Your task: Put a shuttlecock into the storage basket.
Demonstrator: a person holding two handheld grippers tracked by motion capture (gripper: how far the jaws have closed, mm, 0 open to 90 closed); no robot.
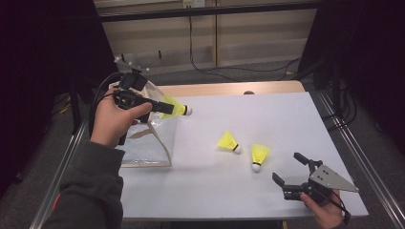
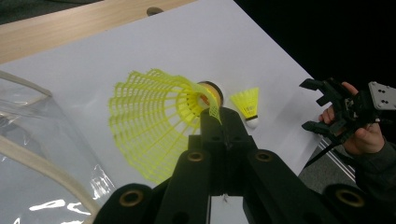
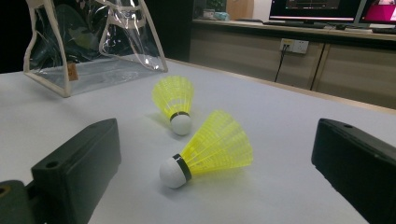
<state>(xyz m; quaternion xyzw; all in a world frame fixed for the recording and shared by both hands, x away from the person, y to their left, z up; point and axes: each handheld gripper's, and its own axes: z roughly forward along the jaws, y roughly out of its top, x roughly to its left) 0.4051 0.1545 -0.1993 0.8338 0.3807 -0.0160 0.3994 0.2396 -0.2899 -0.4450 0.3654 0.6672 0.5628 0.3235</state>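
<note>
**Left gripper holds a shuttlecock beside a clear bag**

A person works at a white table (image 1: 286, 119). The left gripper (image 1: 165, 107) is clamped on the rim of a yellow shuttlecock (image 1: 175, 109), held in the air just beside the open top of a clear plastic bag (image 1: 148, 143) at the table's left side. Two more yellow shuttlecocks (image 1: 228, 142) (image 1: 259, 155) lie near each other on the table. The right gripper (image 1: 292, 170) rests near the front right corner, jaws wide apart and holding nothing.
</note>
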